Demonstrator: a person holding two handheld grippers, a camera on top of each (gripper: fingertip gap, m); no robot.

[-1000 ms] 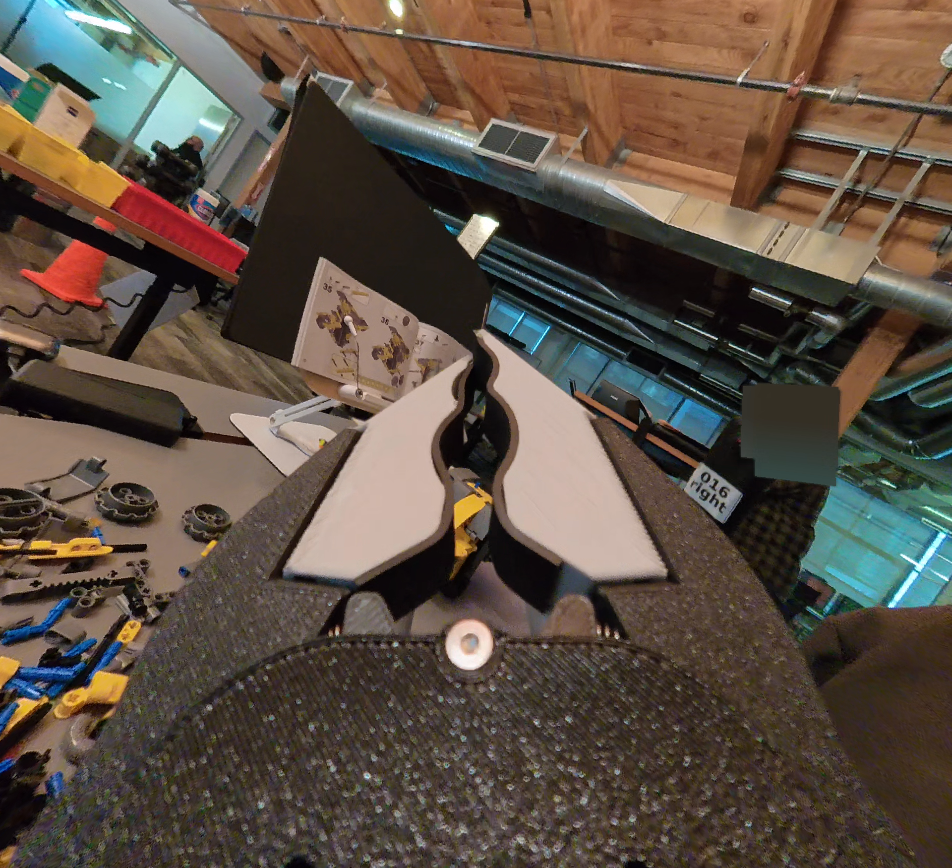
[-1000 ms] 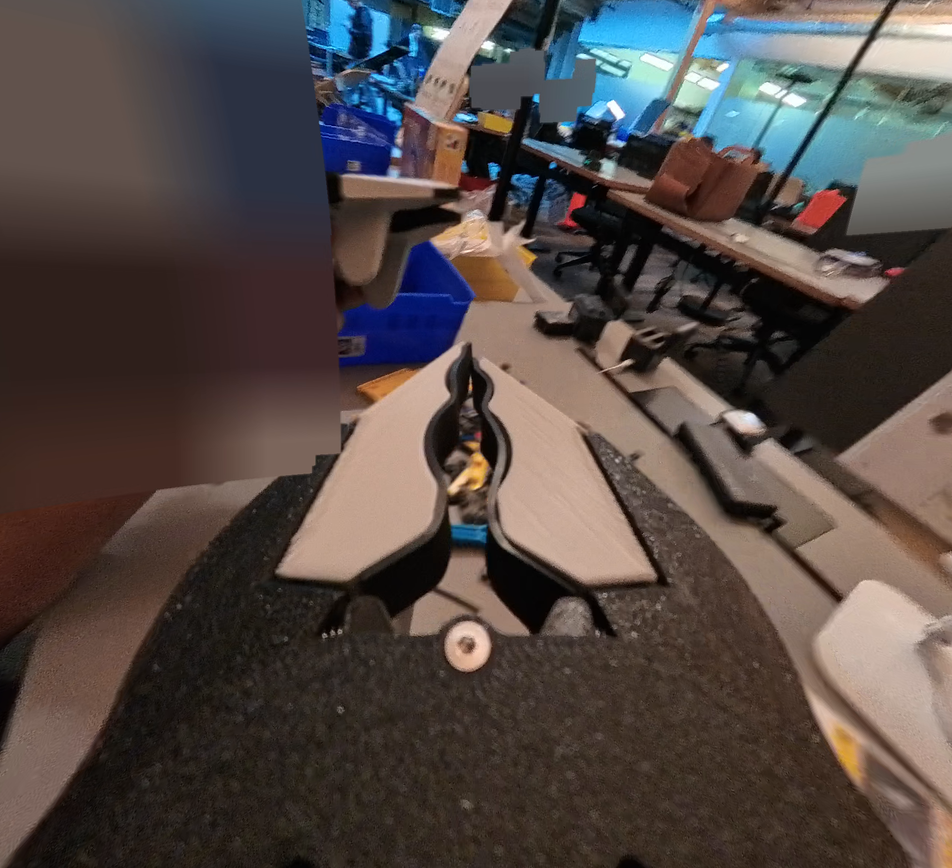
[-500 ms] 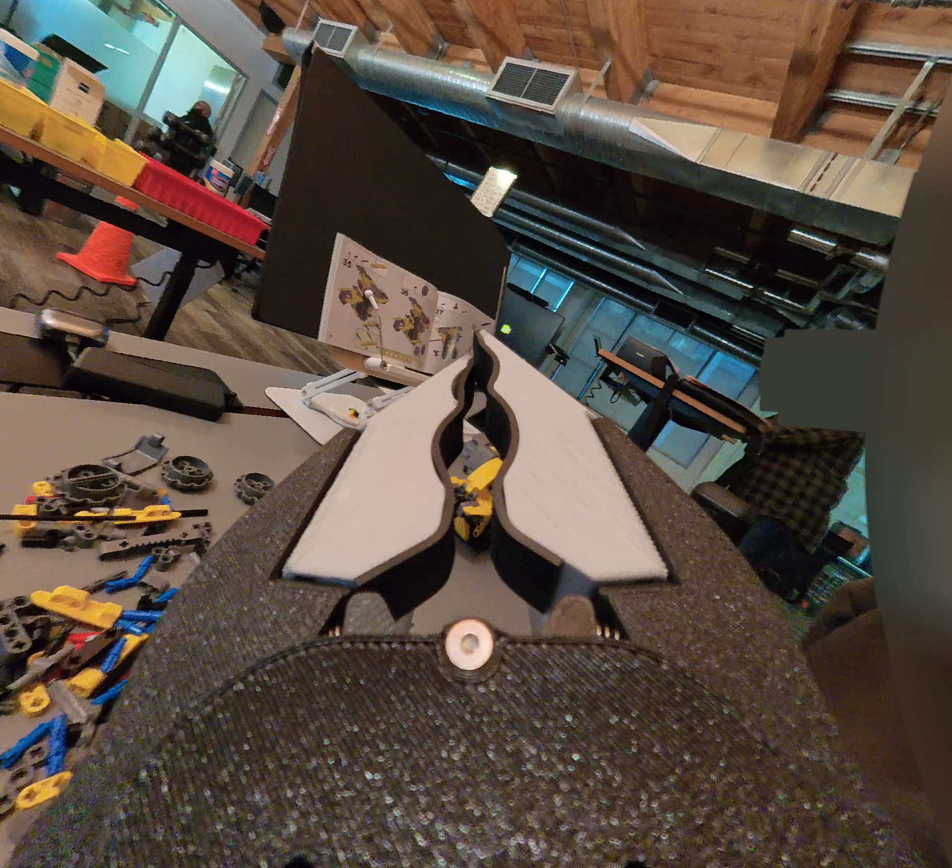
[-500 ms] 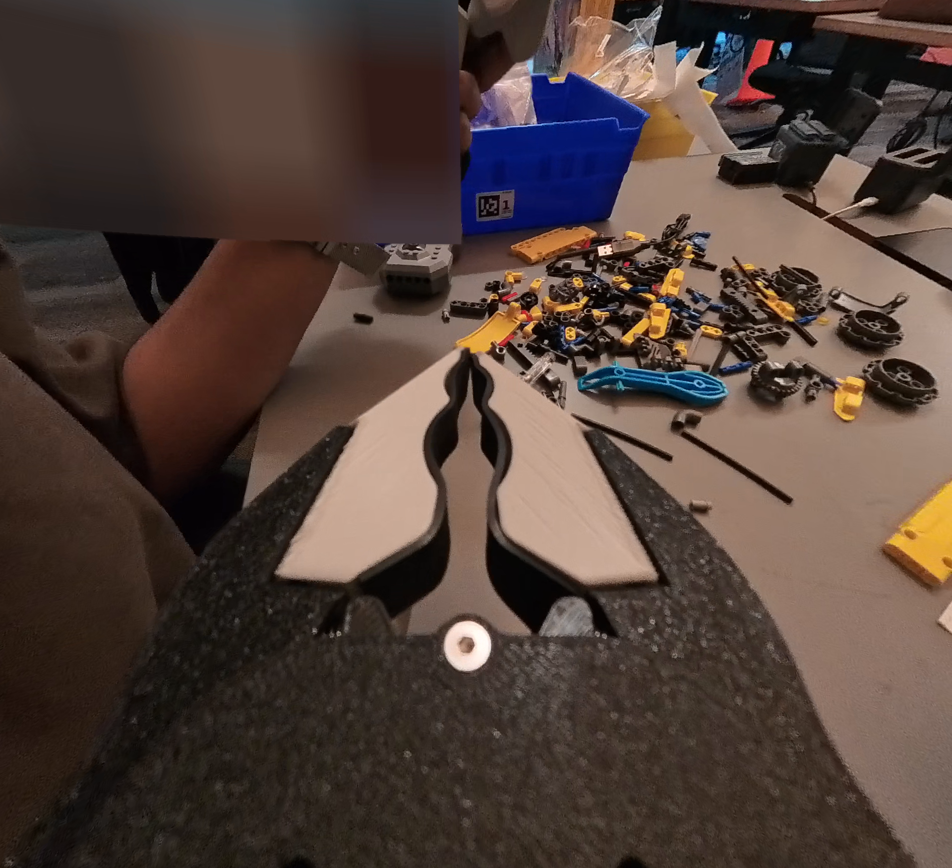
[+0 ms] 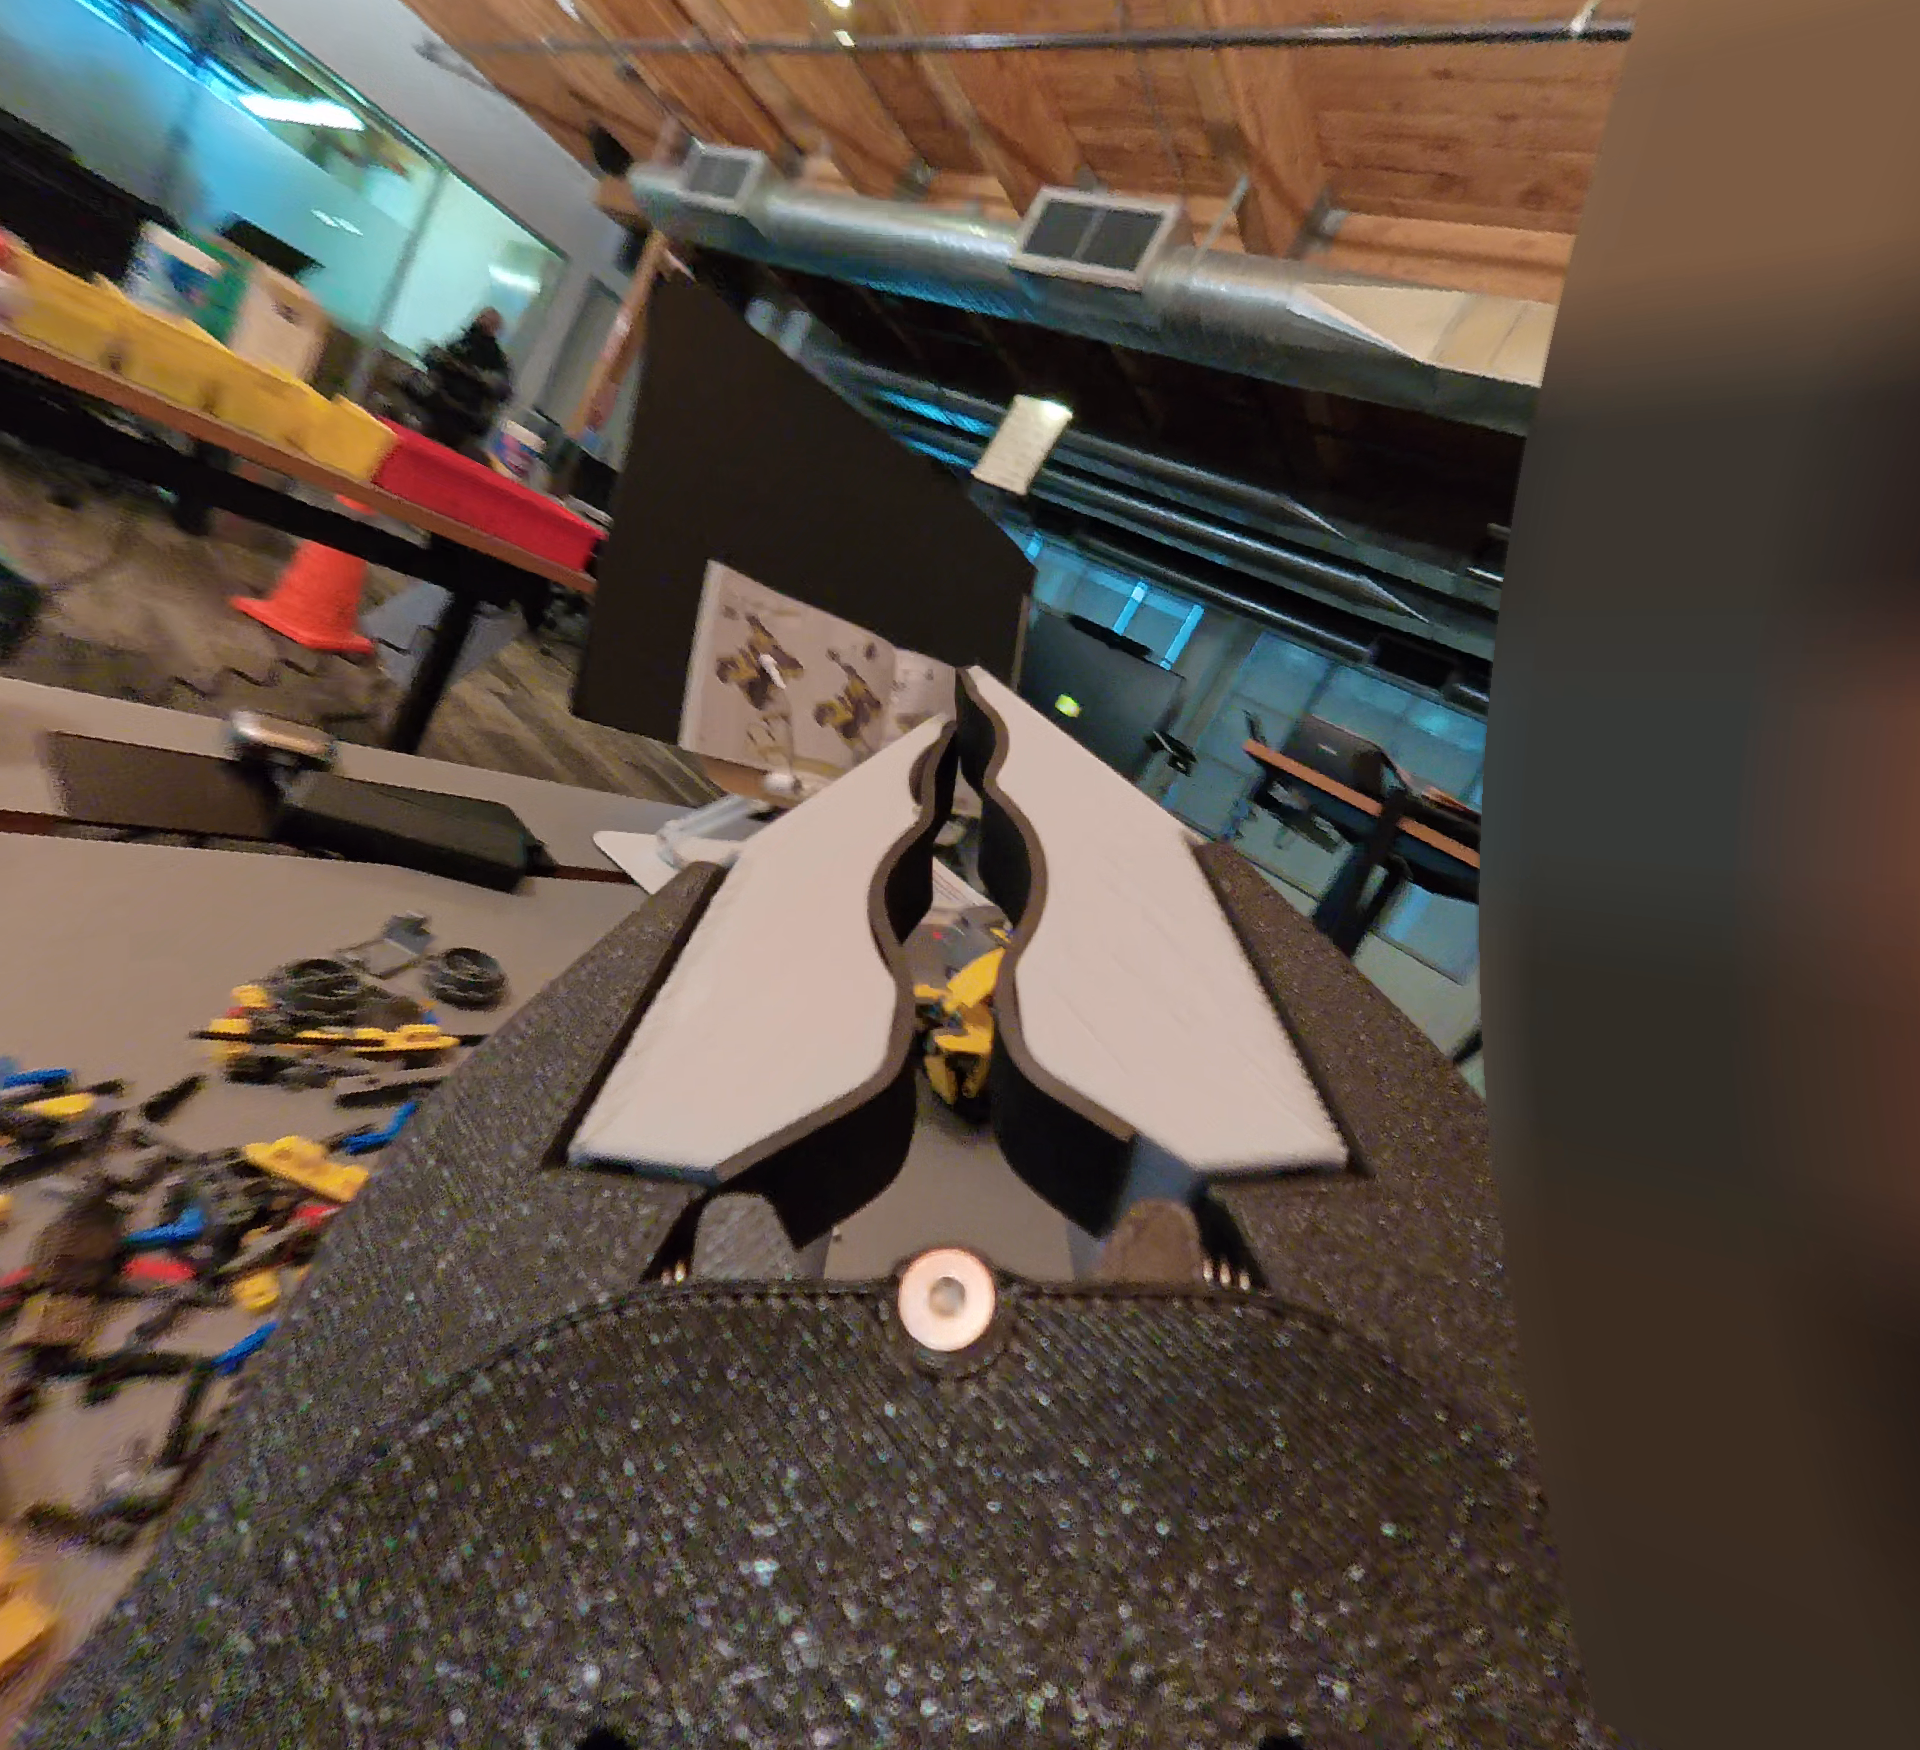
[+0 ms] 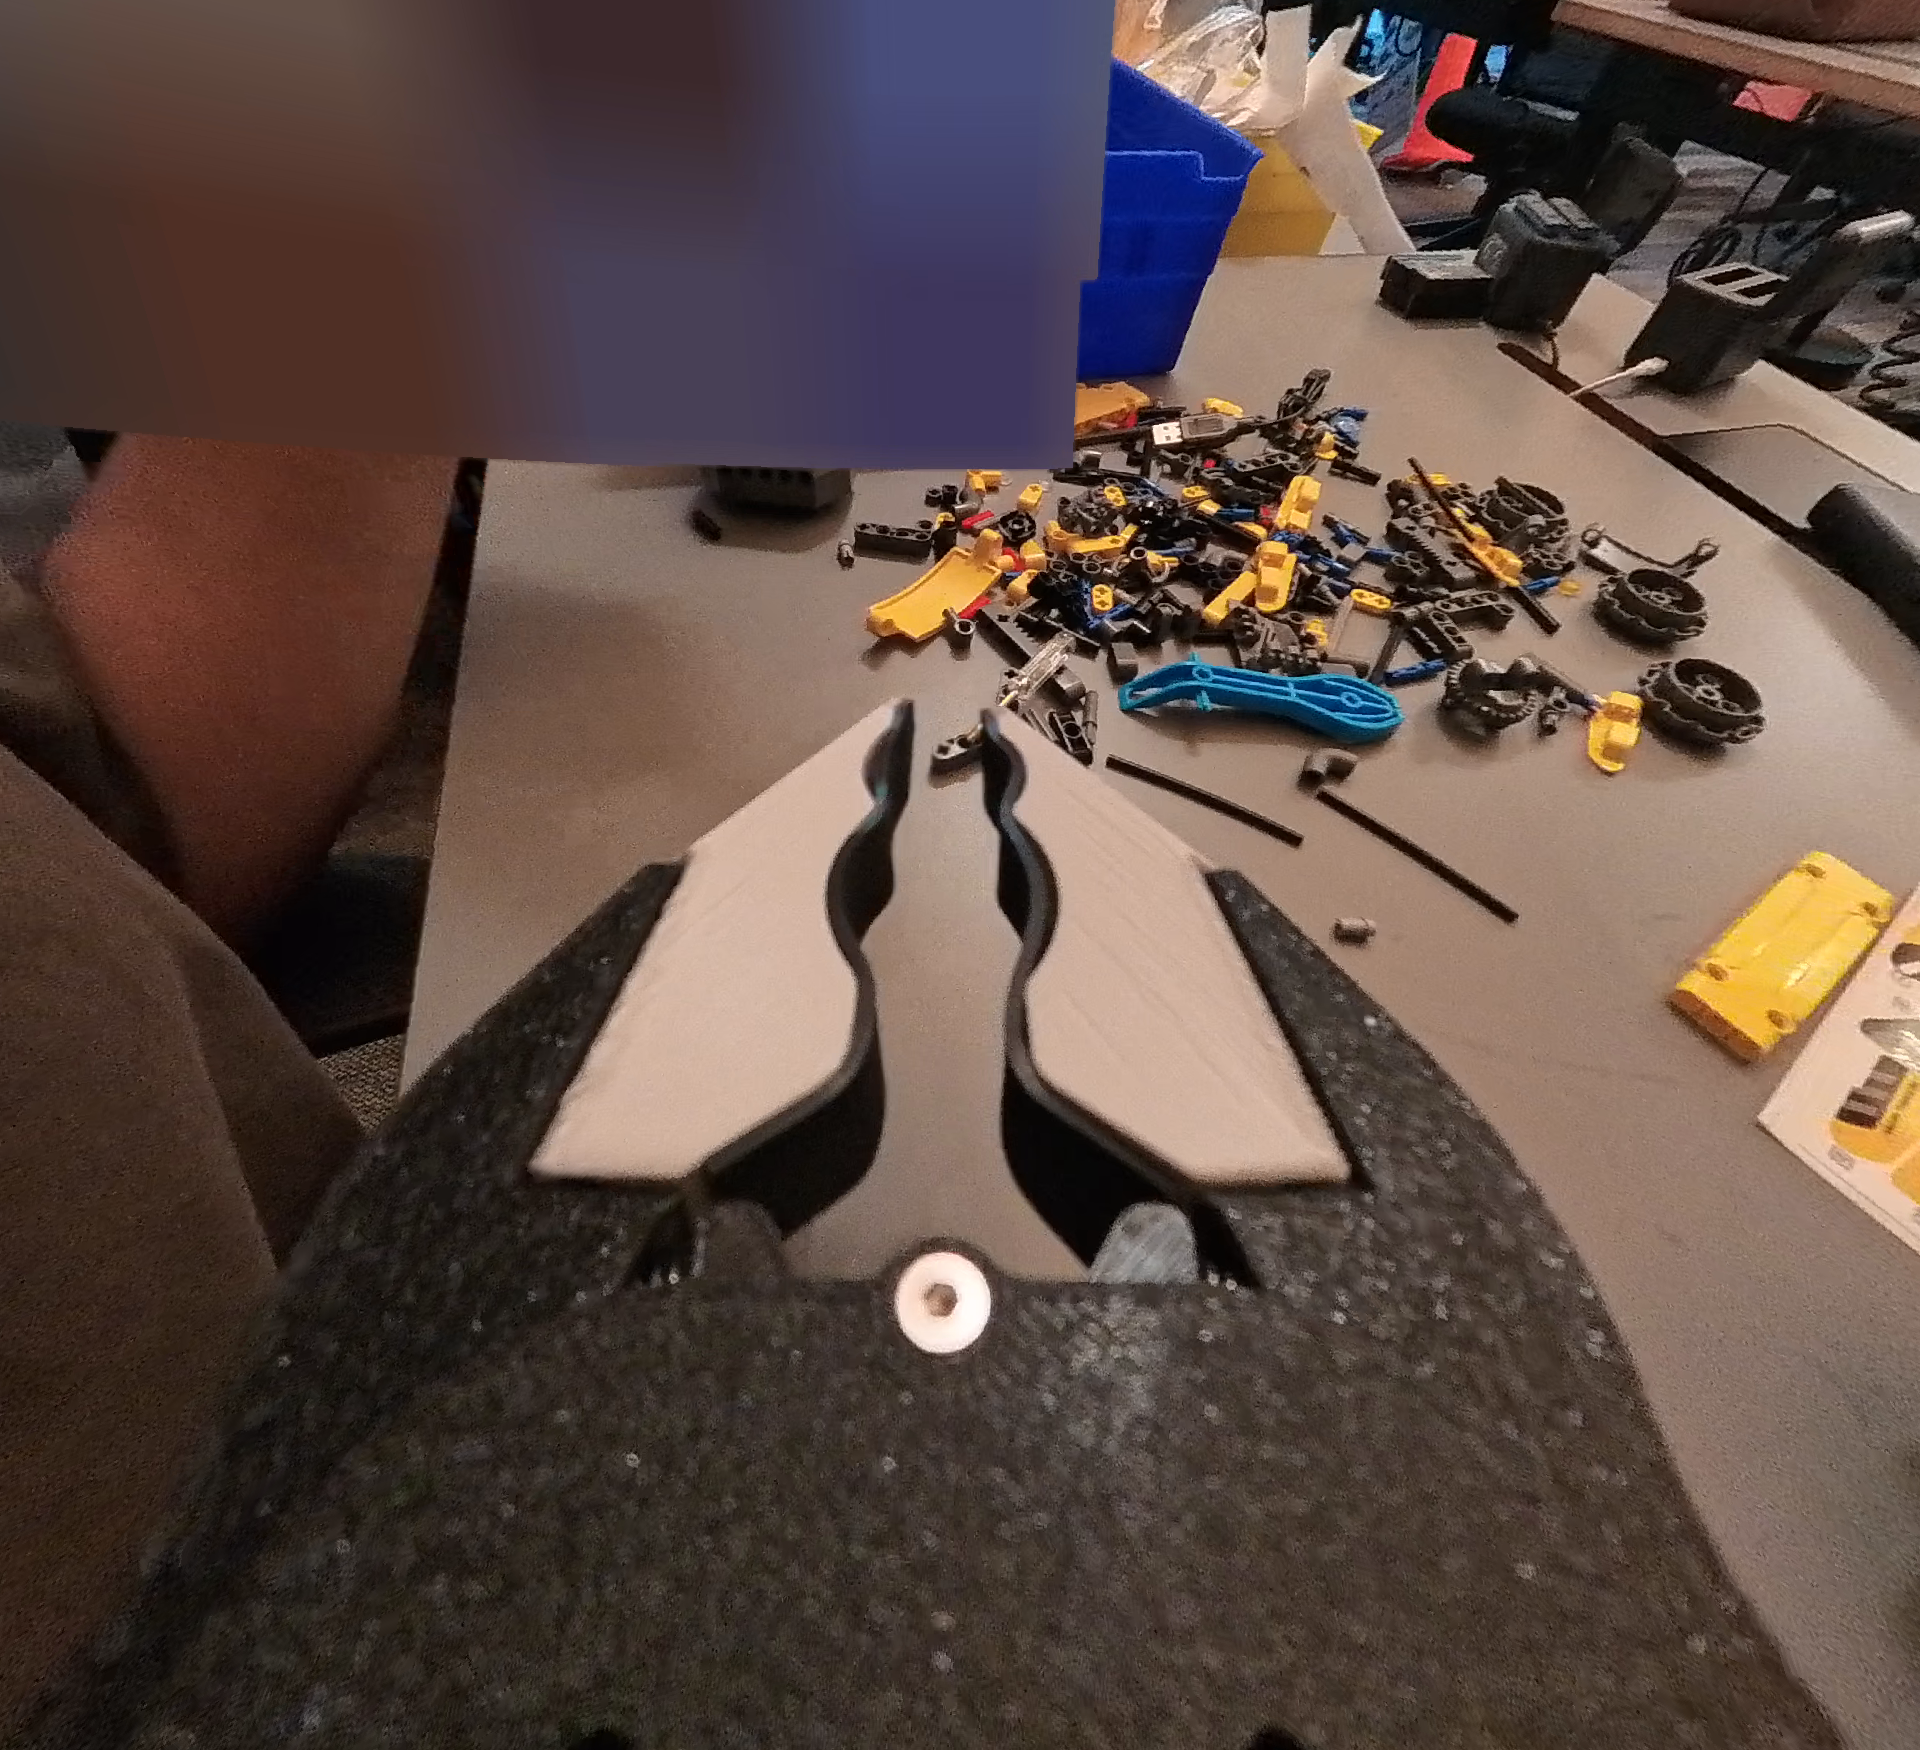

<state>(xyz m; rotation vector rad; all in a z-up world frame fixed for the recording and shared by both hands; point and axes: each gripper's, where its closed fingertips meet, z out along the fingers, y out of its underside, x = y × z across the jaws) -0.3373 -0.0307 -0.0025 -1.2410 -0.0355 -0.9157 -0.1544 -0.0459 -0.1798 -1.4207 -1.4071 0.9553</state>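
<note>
Here the left claw [image 5: 958, 713] is pinched tight, empty — the right claw [image 6: 943, 726] narrowly parted above a small grey plastic piece [image 6: 958, 748].

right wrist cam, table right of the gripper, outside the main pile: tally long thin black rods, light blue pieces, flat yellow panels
long thin black rods: 2
light blue piece: 1
flat yellow panel: 1
Total: 4
</note>
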